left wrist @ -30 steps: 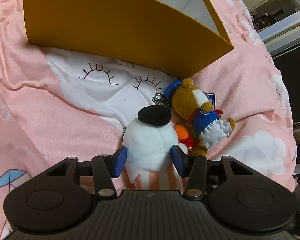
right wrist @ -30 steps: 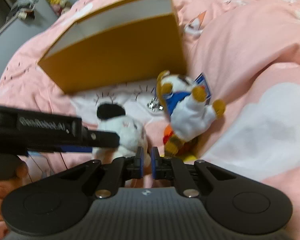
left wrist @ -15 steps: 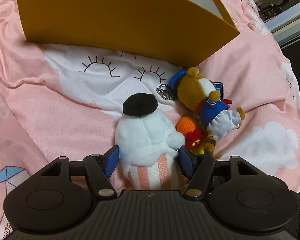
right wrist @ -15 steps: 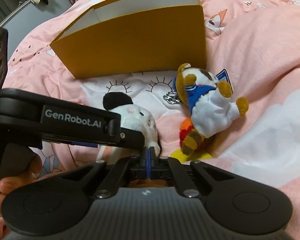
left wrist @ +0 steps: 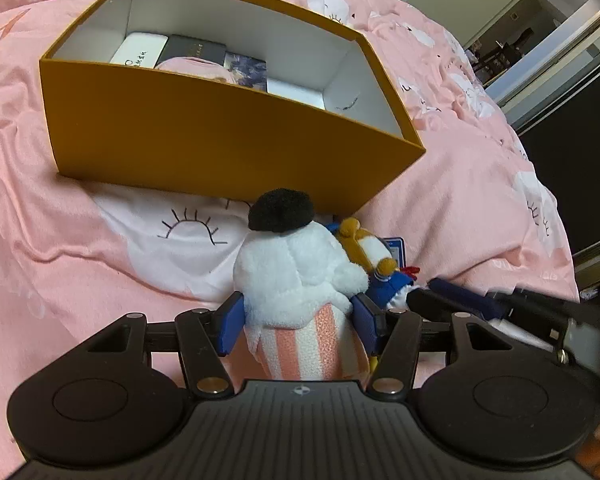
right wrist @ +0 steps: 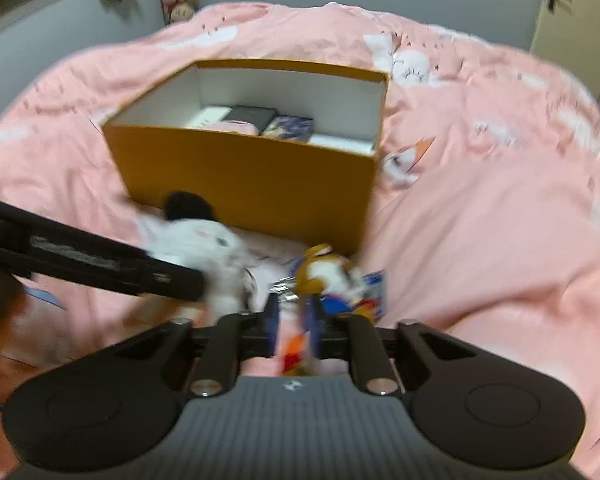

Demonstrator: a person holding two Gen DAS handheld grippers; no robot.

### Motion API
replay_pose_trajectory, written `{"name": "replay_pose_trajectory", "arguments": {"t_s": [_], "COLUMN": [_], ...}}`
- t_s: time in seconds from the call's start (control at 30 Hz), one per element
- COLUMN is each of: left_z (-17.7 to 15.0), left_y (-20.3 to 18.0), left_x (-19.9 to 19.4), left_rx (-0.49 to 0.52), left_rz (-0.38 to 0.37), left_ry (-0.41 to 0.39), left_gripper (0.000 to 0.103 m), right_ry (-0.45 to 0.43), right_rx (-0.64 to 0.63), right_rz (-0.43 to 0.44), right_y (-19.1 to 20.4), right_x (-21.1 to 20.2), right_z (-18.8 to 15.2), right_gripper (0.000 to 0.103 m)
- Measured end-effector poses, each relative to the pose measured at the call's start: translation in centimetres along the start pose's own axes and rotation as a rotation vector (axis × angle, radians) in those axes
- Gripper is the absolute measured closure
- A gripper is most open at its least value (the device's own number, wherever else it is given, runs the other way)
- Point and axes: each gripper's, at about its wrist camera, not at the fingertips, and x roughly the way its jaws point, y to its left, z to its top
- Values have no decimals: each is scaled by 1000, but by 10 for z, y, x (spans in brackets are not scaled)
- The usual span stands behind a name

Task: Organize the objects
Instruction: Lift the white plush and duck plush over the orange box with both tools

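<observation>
Clearly lifted, the white plush doll with a black pompom cap and pink-striped body [left wrist: 296,280] is clamped in the left gripper [left wrist: 298,316], just before the open mustard-yellow cardboard box [left wrist: 220,136] on the pink bed quilt [left wrist: 52,240]. Beside it, the right gripper [right wrist: 293,322], jaws just opening, straddles a brown bear plush in blue-and-white clothes [right wrist: 324,272]; blur hides contact. No writing is legible.

My left view is sharp and evenly lit by soft indoor light, with a brighter doorway at its top right corner. The box [left wrist: 228,136] casts a faint shadow on the quilt [left wrist: 40,216]. My right view is smeared by motion blur, worst on the toys. Both bend strongly at the edges, corners dark.
</observation>
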Motion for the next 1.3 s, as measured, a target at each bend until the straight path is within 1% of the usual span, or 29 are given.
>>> {"name": "replay_pose_trajectory", "arguments": {"t_s": [0.07,0.13,0.3,0.37,0.43,0.47,0.5,0.57,0.73,0.93,1.03,1.1,1.2,1.3], "left_z": [1,-1,1,1,2,2,2,2,4,9,15,19,28,42], "left_y": [1,0,-2,-1,1,2,2,3,0,-10,-15,-19,-23,-24], "left_x": [1,-2,-3,-1,1,1,0,0,-9,-30,-43,-54,-64,-70], "left_rx": [4,21,47,45,40,39,40,45,64,84,82,84,90,93], "left_rz": [-1,2,7,7,3,0,1,-2,-43,-99,-134,-143,-155,-160], "left_ry": [-1,-10,-30,-29,-25,-25,-26,-31,-52,-114,-152,-195,-235,-256], "left_gripper": [38,38,38,38,38,38,38,38,38,38,38,38,38,38], "right_ry": [42,94,204,244,277,283,284,281,245,130,61,17,-37,-95], "right_rx": [-76,-120,-220,-236,-245,-247,-245,-233,-215,-187,-181,-165,-123,-59], "right_rz": [-32,-49,-36,-29,-49,-62,-69,-57,-48,4,9,27,41,59], "right_y": [0,-2,2,3,4,4,4,2,0,3,5,2,-5,-14], "right_x": [11,22,46,55,64,66,68,66,49,3,-19,-30,-44,-54], "right_z": [7,12,19,20,19,18,18,18,17,30,41,50,65,81], "right_gripper": [72,72,66,65,66,67,70,72,77,79,80,80,81,84]}}
